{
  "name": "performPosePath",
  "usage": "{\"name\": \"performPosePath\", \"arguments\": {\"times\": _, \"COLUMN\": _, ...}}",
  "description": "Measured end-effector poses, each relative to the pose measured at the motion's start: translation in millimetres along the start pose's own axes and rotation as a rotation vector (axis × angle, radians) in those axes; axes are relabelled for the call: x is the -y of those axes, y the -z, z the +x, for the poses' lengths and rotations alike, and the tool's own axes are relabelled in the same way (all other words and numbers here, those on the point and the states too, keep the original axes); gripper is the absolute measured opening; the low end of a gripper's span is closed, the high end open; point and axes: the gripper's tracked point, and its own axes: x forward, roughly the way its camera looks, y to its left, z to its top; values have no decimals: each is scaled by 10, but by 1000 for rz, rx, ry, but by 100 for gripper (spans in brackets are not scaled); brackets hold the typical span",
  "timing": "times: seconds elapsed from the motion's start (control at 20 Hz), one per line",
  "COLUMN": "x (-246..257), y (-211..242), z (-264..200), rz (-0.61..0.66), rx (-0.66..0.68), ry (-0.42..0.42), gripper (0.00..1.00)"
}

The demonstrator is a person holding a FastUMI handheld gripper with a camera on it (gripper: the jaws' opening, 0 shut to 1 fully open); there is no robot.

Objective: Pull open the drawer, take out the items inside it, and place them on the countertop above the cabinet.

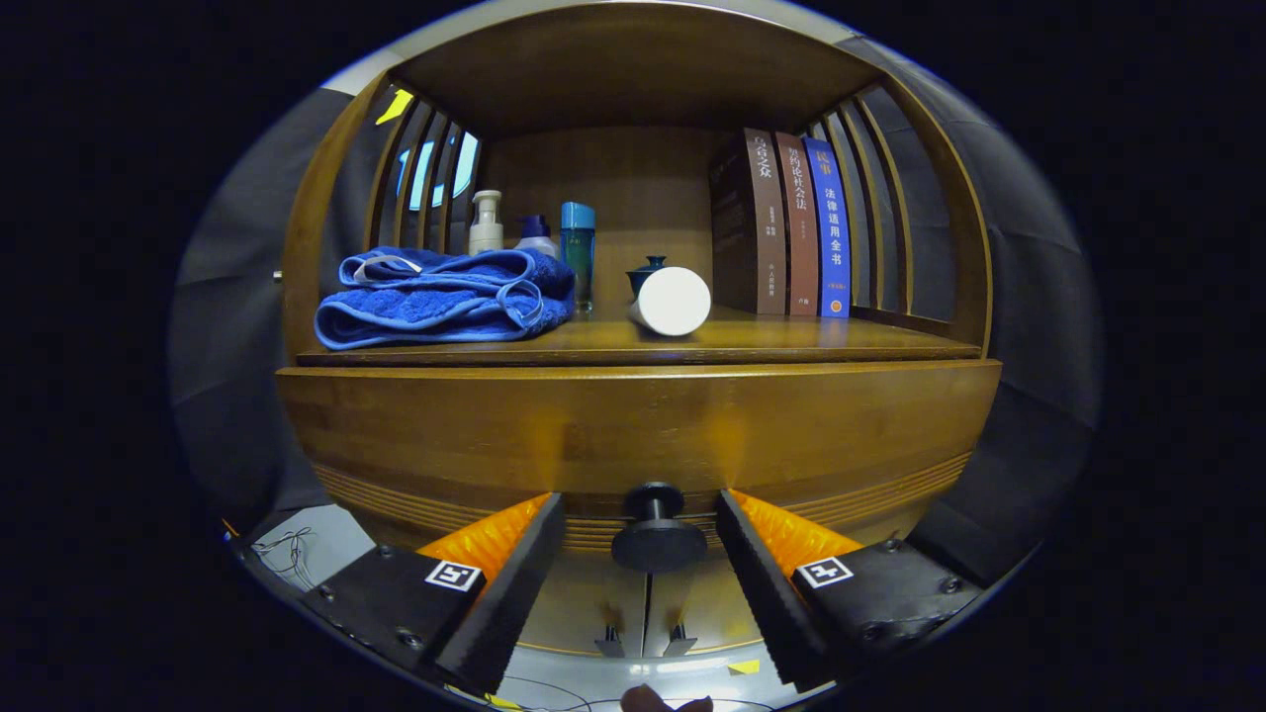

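tongs [641, 529] spread wide around the drawer knob [654, 532], gripping nothing.

i see the two fingers [514, 583] standing well apart, one on each side of the dark round knob, which sits between them with a clear gap to each, so neither finger presses on it. the knob sticks out from the wooden drawer front [633, 435], which sits closed and flush under the countertop [692, 341]. i cannot see what is inside the drawer. on the countertop beyond the fingers lies a folded blue towel [445, 297], with a white pump bottle [485, 222], a blue-capped bottle [535, 235] and a tall teal bottle [578, 252] behind it. a white cylinder [672, 302] lies on its side near the middle, a small dark lidded pot [648, 272] just behind it. three books [791, 222] stand upright to its right.
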Motion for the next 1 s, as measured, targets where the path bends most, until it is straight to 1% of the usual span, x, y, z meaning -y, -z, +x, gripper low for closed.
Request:
{"name": "performPosePath", "arguments": {"times": 0.25, "x": -26, "y": -13, "z": 80, "rz": 0, "rx": -5, "ry": 1, "gripper": 100}}
{"name": "performPosePath", "arguments": {"times": 0.5, "x": -14, "y": -15, "z": 69, "rz": -28, "rx": 2, "ry": 0, "gripper": 100}}
{"name": "performPosePath", "arguments": {"times": 0.6, "x": -26, "y": -69, "z": 38, "rz": -36, "rx": 12, "ry": -14, "gripper": 100}}
{"name": "performPosePath", "arguments": {"times": 0.75, "x": -9, "y": -358, "z": -120, "rz": -58, "rx": 68, "ry": -20, "gripper": 100}}
{"name": "performPosePath", "arguments": {"times": 1.0, "x": -35, "y": -1013, "z": -585, "rz": -62, "rx": 154, "ry": -41, "gripper": 100}}
